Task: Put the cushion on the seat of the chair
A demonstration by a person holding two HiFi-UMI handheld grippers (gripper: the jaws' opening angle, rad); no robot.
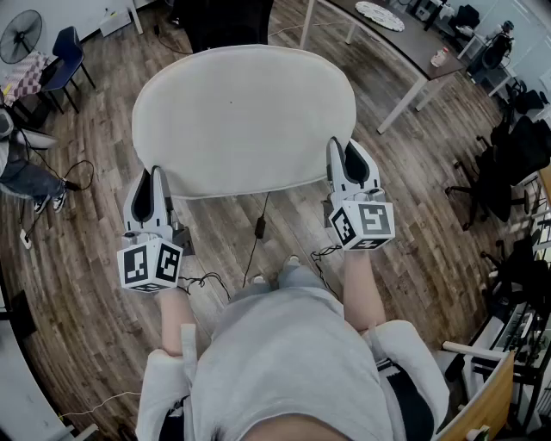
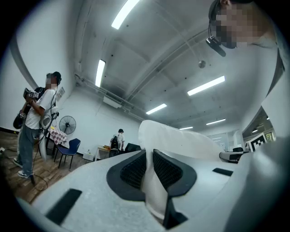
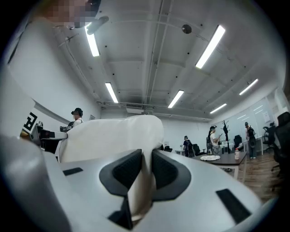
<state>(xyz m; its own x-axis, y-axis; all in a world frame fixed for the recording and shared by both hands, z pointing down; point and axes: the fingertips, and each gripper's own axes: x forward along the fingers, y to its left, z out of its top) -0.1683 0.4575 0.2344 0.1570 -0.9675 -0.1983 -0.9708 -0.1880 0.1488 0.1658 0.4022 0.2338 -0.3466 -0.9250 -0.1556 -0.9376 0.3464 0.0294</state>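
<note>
**Head view: cushion carried by two edge grips, seat not yet reached**

**1. Grip state.** The left gripper [image 1: 155,177] and the right gripper [image 1: 346,155] each pinch the near edge of the cushion [image 1: 245,116]. In the left gripper view the fingers [image 2: 131,172] are almost closed, with a fold of white fabric pressed between the pads. The right gripper view shows the same at its fingers [image 3: 165,174]. Neither gripper is empty.

**2. Position of the load.** The cushion extends forward from both sets of fingertips, roughly flat, clear of the wooden floor [image 1: 95,284] below the fingers. A dark shape [image 1: 225,21] lies beyond the cushion's far edge. It is probably the chair, but the cushion hides any seat, so this cannot be confirmed.

**3. Procedure for the step in hand (judgement).**
- Carry with both grippers at equal height so the cushion does not tip sideways.
- Each grip takes only a thin fold at one edge, and the far side is unsupported. Move slowly so the fabric does not slip out of the pads.
- Bring the far edge over the seat first, then lower until the cushion bears on the seat.
- Check that the oval is centred, then open both sets of fingers together.

**4. Containers.** None takes part in this step. Well beyond the right fingers, a surface [image 1: 409,43] bears a round patterned item [image 1: 380,15] and a small bottle [image 1: 439,57]. The bottle's contents cannot be made out.
</note>
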